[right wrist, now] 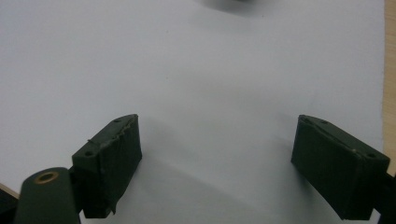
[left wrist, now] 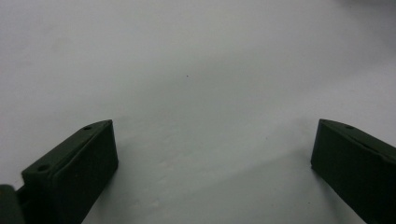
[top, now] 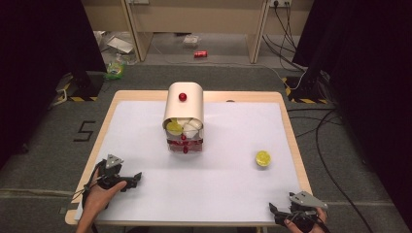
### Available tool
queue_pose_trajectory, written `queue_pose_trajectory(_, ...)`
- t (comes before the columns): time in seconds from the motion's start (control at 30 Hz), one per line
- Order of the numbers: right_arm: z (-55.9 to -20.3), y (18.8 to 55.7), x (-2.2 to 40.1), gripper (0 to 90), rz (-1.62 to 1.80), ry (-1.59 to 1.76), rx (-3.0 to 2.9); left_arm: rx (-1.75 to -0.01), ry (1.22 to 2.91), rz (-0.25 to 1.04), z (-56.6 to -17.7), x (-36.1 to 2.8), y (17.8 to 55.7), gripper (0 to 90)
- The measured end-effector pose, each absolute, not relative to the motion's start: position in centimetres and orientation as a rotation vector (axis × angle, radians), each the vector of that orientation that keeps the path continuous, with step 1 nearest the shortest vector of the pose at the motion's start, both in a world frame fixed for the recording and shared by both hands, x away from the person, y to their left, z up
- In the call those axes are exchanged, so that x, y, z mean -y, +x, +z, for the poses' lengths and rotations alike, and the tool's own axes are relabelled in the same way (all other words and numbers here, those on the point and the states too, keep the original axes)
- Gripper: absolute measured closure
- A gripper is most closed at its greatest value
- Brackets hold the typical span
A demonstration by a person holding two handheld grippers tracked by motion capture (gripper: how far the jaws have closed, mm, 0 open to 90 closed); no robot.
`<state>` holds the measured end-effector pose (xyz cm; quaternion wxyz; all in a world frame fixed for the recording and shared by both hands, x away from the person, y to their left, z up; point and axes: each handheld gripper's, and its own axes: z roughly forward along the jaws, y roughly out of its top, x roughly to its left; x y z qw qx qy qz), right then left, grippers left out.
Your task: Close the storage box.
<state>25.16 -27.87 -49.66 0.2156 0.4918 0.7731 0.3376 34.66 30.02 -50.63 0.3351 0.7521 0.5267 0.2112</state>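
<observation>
White sheet covers the table (top: 145, 145) almost edge to edge, with a strip of pale wood left bare around it, and the whole play is laid out on that surface. Dead centre towards the far side, a cream bread-bin-like container (top: 184, 109) with a rounded hood and a red knob is seen, its clear front showing white pieces and a yellow one stacked inside. Well apart from it, out on the right half of the sheet, a lone lemon half (top: 263, 158) is lying cut face up. That fruit is judged to be the thing in play, and it sits forward and slightly left of the right gripper (top: 276, 212), which is parked at the near right corner with its jaws spread wide and nothing between them. Open sheet alone is found between the two, so nothing is blocking a straight reach. The left gripper (top: 136, 178) is held at the near left, jaws likewise wide and empty over bare sheet, far across the table from the fruit, so the right hand is clearly the nearer one
</observation>
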Motion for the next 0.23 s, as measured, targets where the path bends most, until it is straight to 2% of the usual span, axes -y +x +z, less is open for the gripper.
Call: queue_pose_trajectory(0.23,-49.73,25.14,27.92,16.0,0.943,1.354,-2.142,-1.375,1.963,0.551,-50.63,-30.02,34.67,0.0)
